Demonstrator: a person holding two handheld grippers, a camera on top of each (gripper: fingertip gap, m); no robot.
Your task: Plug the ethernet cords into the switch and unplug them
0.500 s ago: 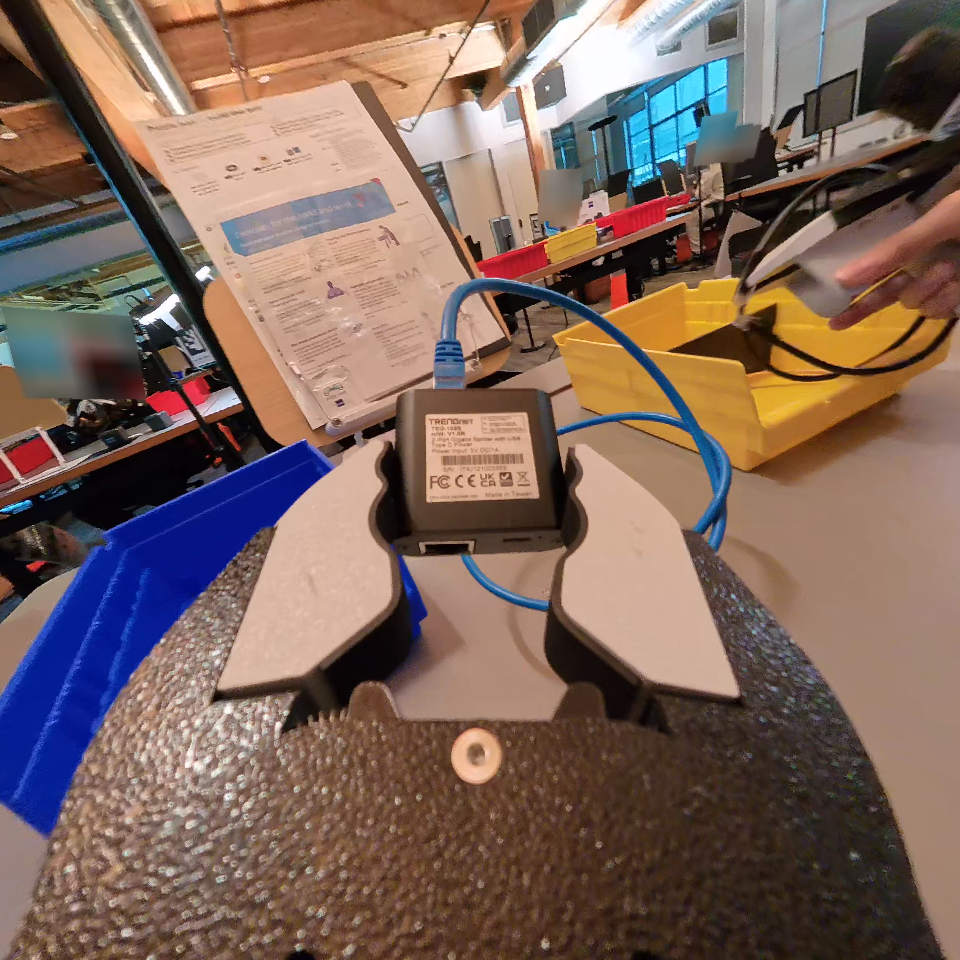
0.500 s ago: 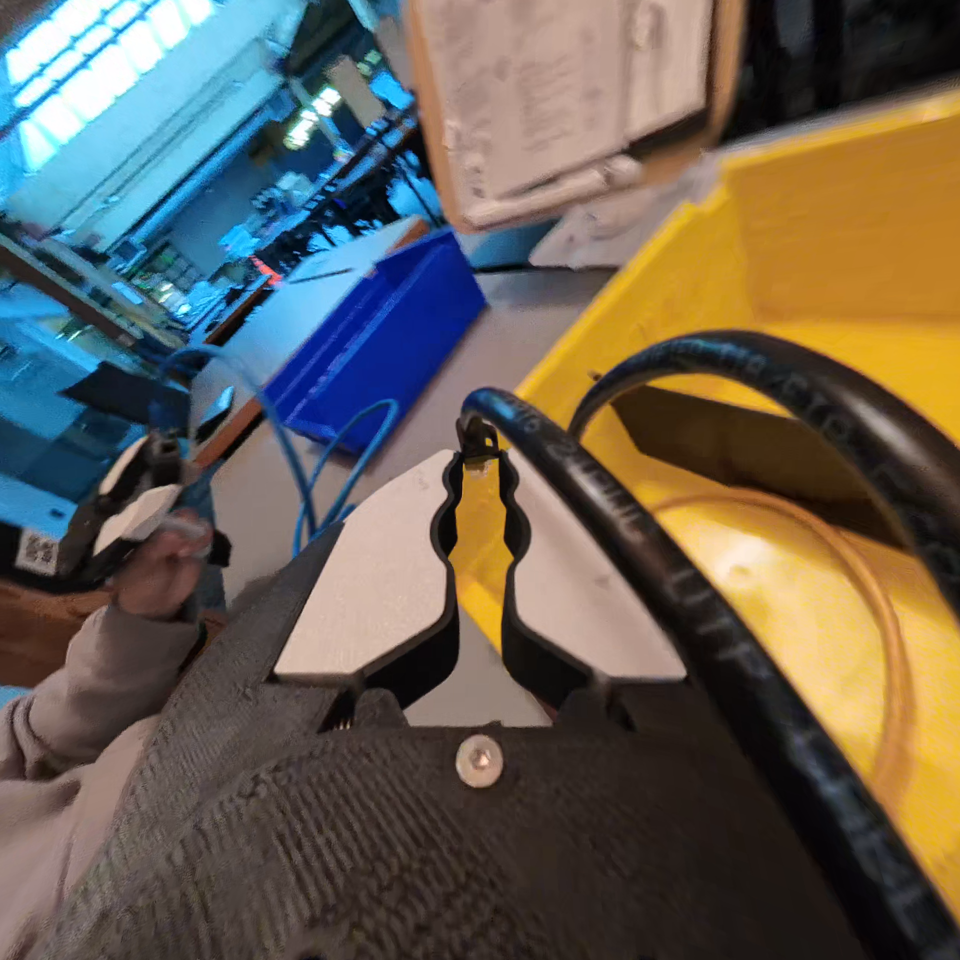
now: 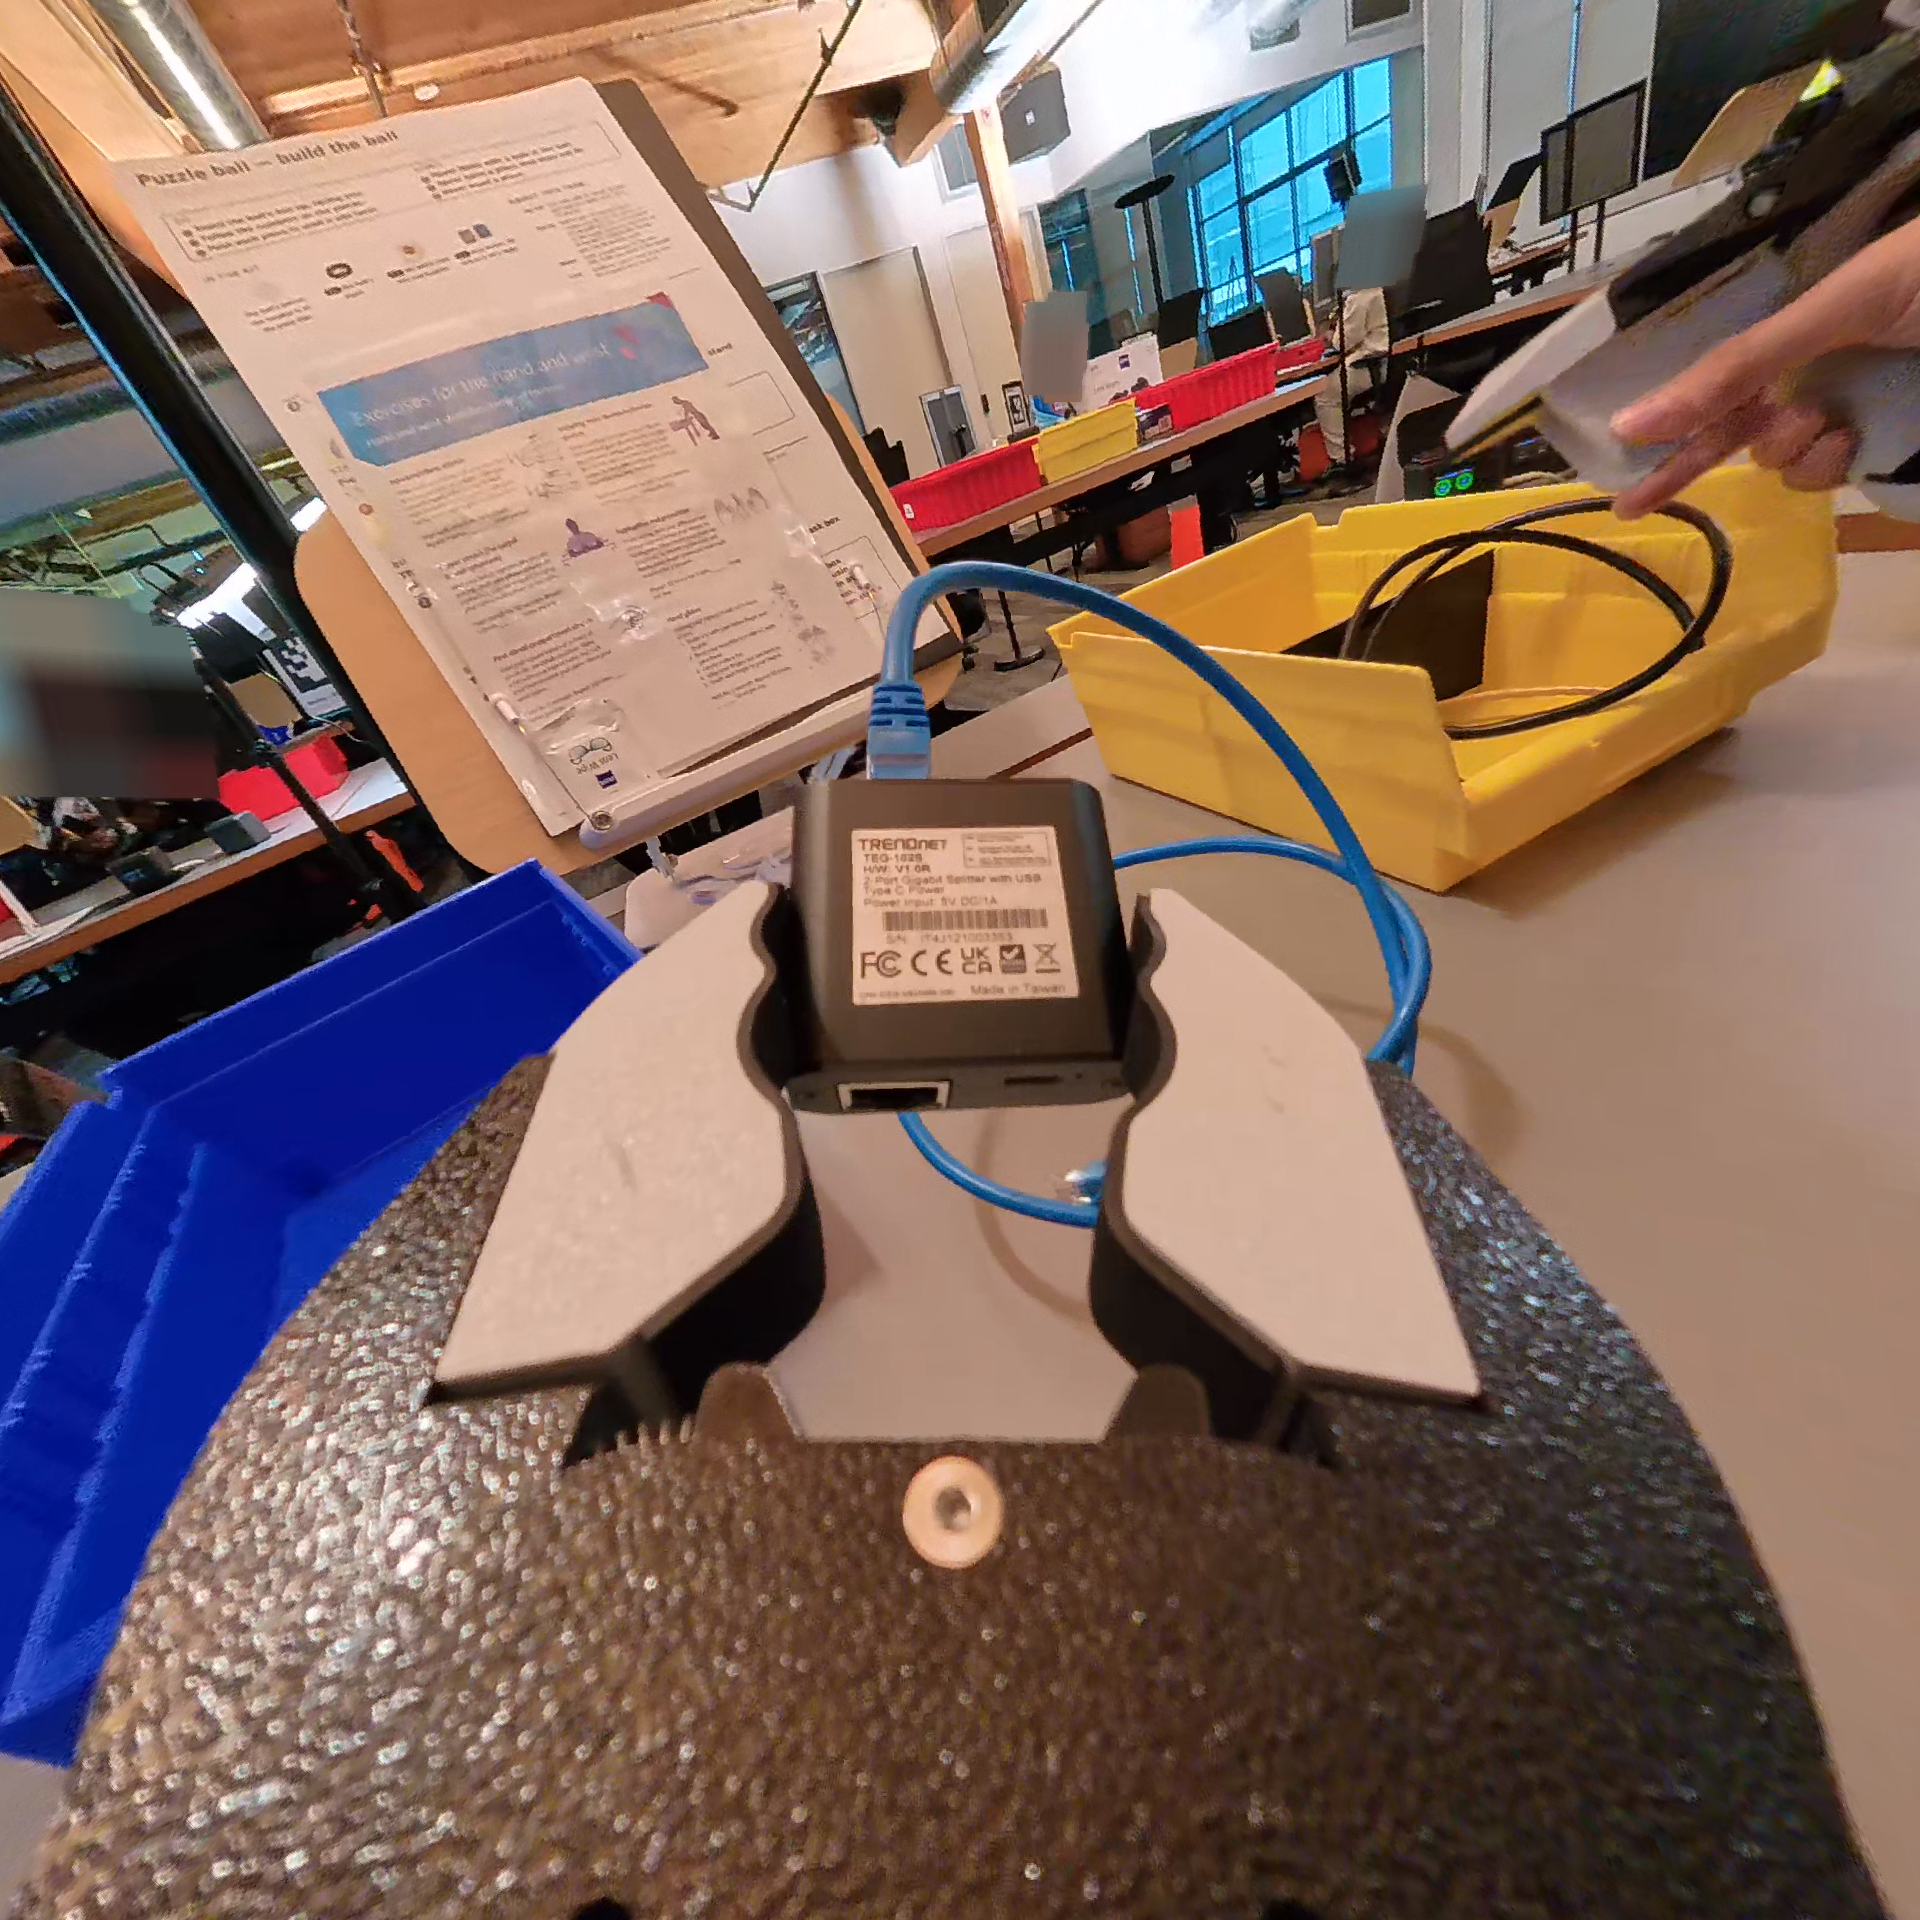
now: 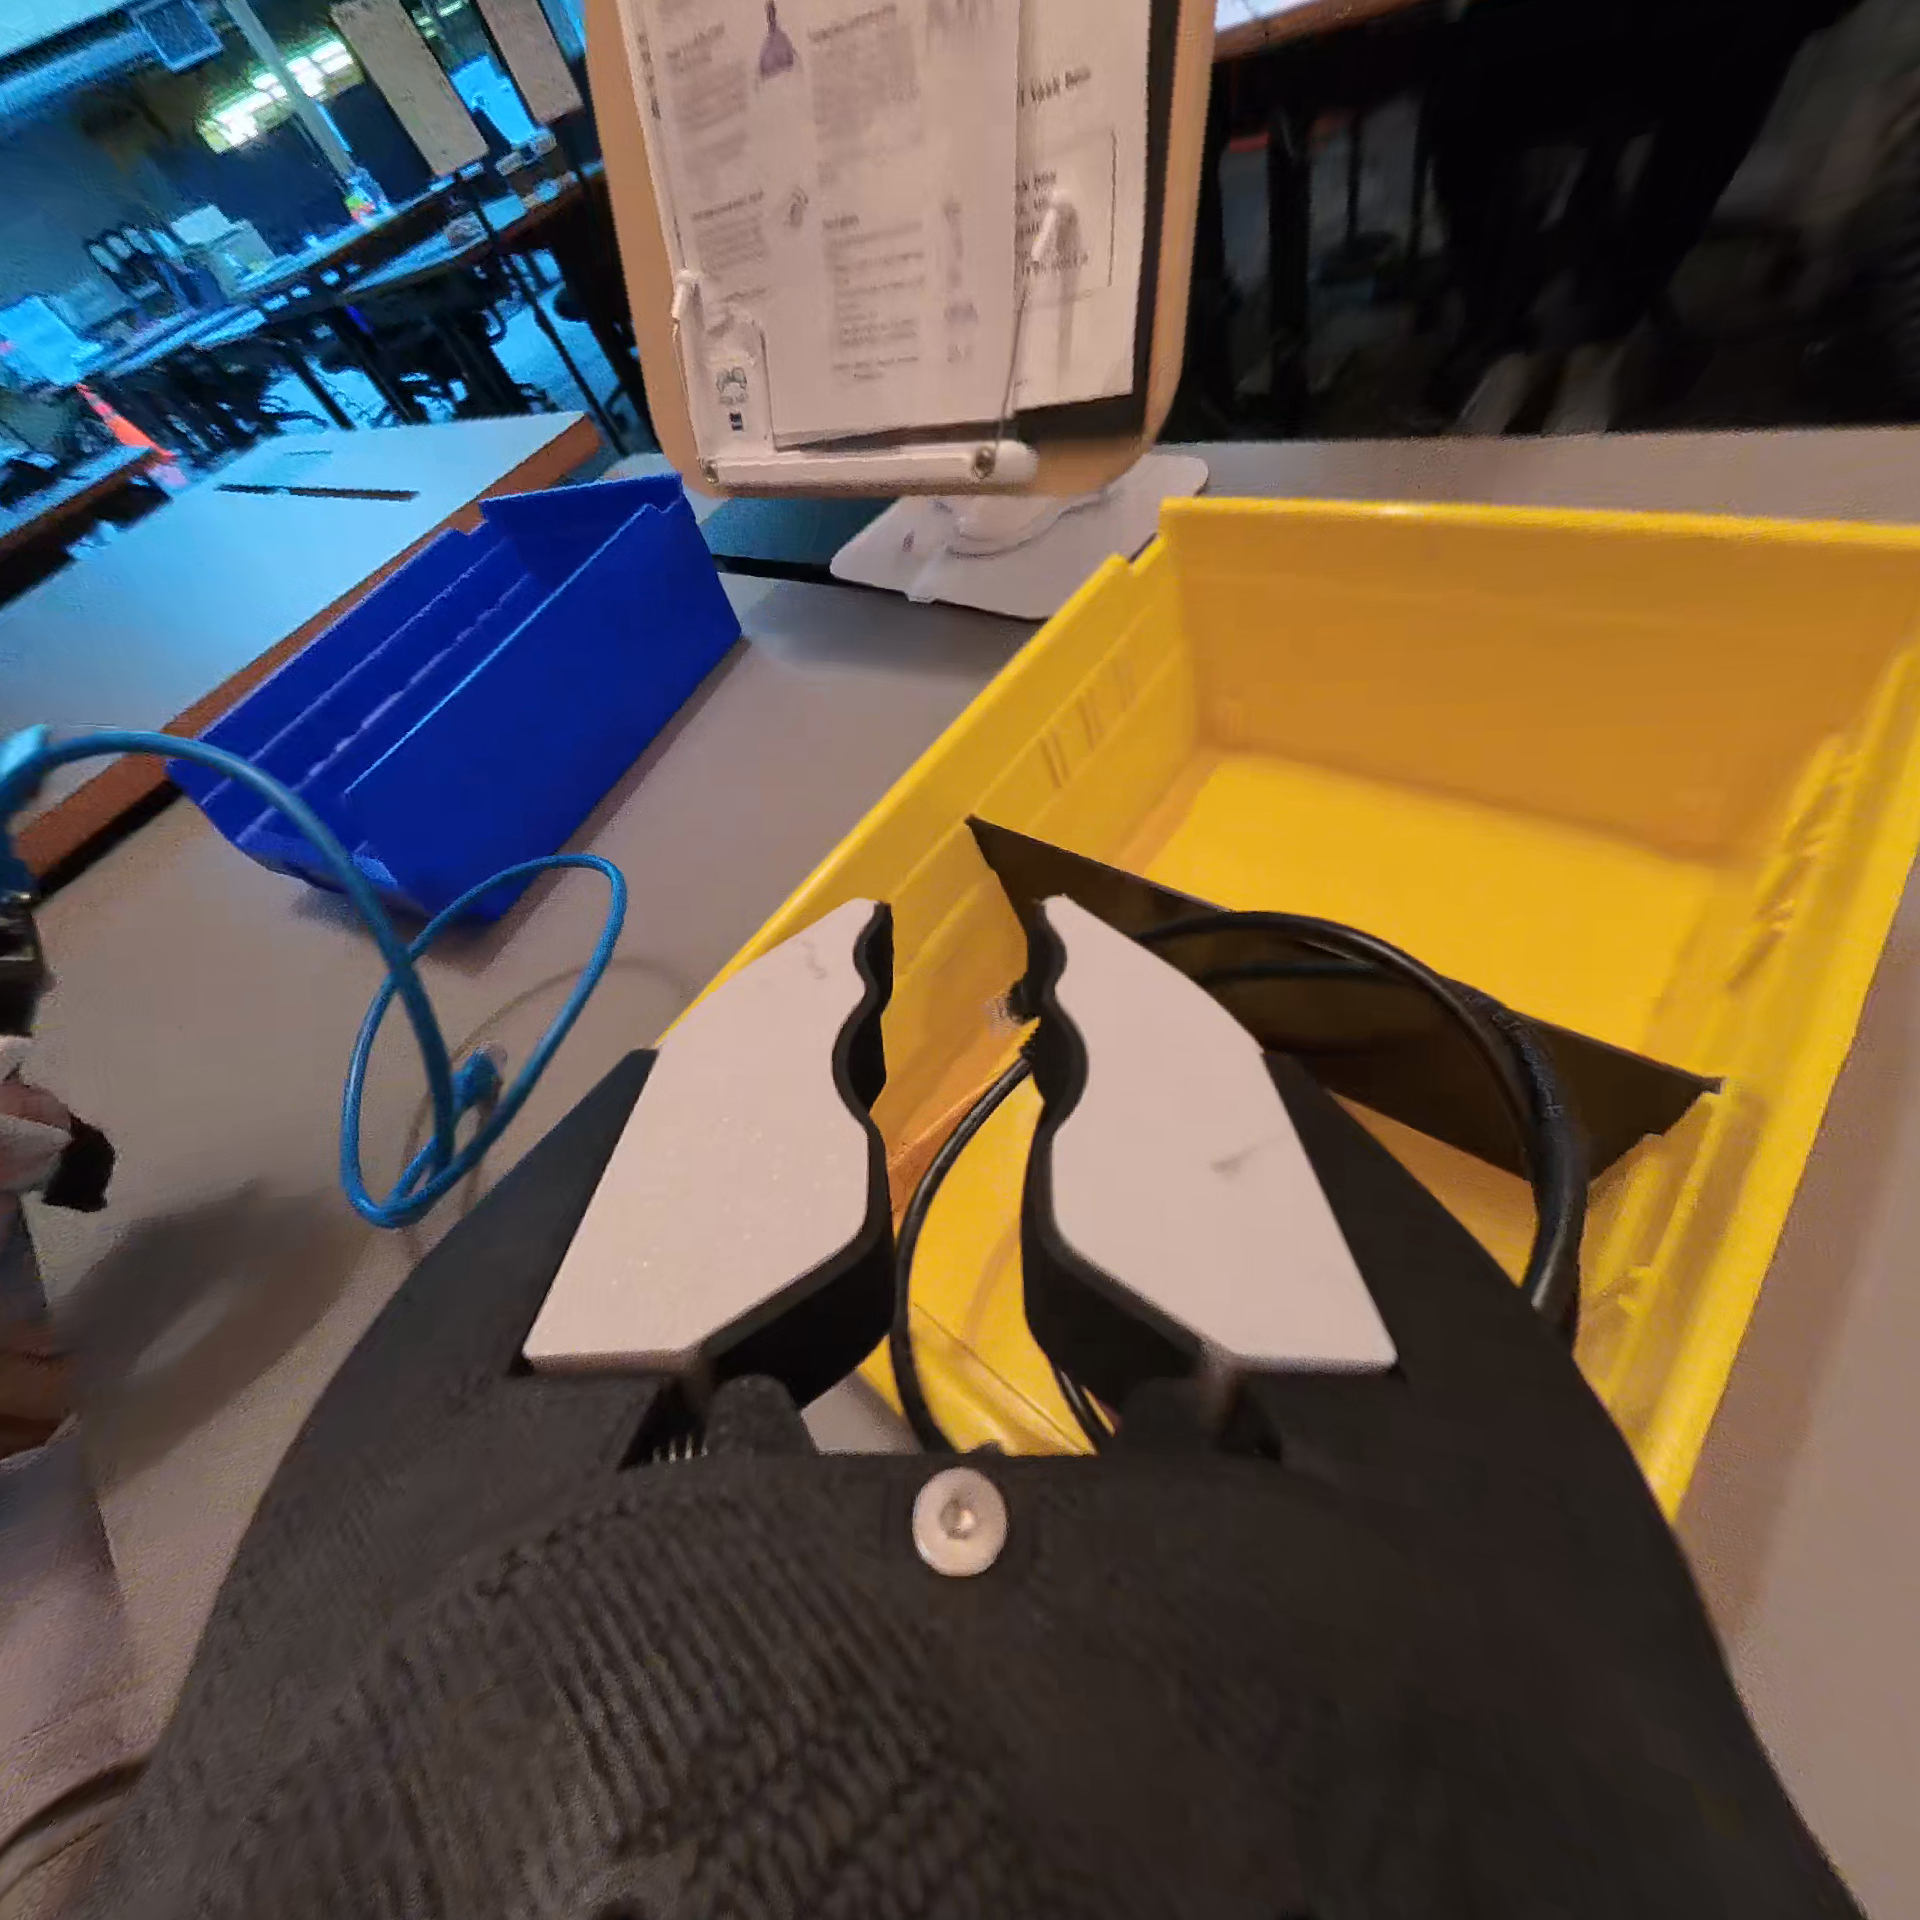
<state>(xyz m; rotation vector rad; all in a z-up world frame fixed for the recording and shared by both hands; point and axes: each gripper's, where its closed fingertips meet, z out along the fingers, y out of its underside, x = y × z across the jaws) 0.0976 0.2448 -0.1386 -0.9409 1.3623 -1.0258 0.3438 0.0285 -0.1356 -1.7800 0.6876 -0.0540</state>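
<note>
The left claw [image 3: 951,997] clamped the switch [image 3: 954,914] at frame centre, blue cord [image 3: 1262,717] plugged in; the right claw [image 4: 956,997] hung part-open over the black cord [image 4: 1496,1049] — it should pinch near the plug.

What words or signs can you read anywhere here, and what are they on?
White label on the black box-shaped switch: printed lines, barcode, marks, legible; I don't copy writing out.
Printed paper sheets on the tilted wooden board: headings legible, small print blurred.
Yellow plastic bin, blue plastic bin: none visible.
</note>
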